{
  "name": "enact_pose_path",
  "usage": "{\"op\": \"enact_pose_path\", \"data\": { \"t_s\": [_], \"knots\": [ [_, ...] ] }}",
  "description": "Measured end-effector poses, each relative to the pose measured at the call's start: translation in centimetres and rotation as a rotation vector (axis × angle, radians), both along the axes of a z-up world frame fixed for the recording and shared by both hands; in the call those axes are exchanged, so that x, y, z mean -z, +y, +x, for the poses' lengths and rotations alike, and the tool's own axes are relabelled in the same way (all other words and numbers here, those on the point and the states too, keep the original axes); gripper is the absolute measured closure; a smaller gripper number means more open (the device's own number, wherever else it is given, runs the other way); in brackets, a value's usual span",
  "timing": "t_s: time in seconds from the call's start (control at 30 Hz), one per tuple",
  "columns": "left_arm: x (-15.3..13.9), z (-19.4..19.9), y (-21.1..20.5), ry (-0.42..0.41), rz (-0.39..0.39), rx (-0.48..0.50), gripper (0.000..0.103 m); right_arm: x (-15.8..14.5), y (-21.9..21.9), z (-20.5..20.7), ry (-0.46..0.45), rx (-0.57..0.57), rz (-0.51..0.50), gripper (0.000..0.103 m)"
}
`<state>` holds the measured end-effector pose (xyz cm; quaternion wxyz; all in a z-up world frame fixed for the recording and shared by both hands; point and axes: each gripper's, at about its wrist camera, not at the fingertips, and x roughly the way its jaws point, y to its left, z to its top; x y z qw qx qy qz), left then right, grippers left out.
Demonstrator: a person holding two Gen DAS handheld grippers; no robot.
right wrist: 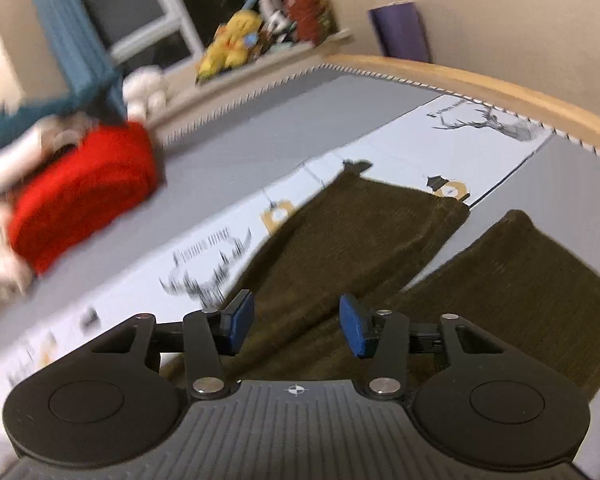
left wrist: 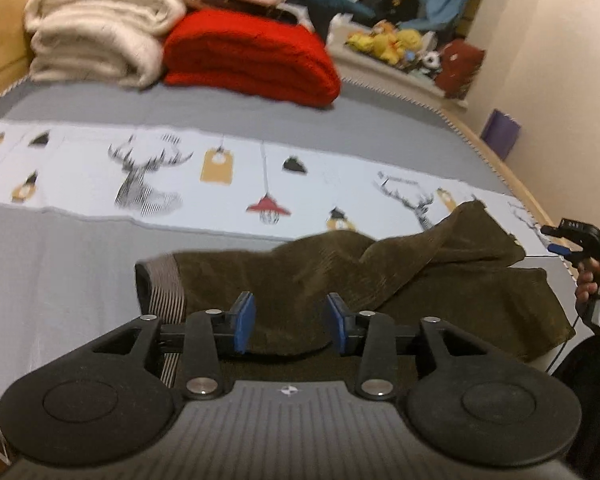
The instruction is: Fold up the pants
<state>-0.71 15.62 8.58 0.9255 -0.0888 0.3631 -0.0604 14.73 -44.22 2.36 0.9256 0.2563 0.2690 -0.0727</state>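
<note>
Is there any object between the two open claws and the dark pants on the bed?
Nothing visible blocks them. The left claw is open right over the waistband end of the pants, and the right claw is open over the legs. The red blanket and the cream blanket lie far back on the bed.

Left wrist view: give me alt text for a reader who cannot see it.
Open left tongs hover over the waistband end of dark olive pants lying rumpled on a grey bed. Folded red and cream blankets sit behind.
</note>
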Motion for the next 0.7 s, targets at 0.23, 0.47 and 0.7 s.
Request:
{"op": "enact_pose_path", "data": {
  "t_s": [0.23, 0.47, 0.7],
  "knots": [
    [3.9, -1.5, -0.9, -0.137, -0.051, 0.07, 0.059, -2.0, -0.2, -4.4, -0.154, -0.012, 0.006, 0.057],
    [6.2, 0.1, -0.7, -0.169, -0.239, 0.065, 0.06, -3.8, 1.3, -11.8, -0.207, -0.027, 0.012, 0.057],
    [7.6, 1.7, -2.0, -0.145, -0.274, 0.065, 0.06, -5.4, 5.0, -19.9, -0.213, 0.015, 0.077, 0.06]
  ]
}}
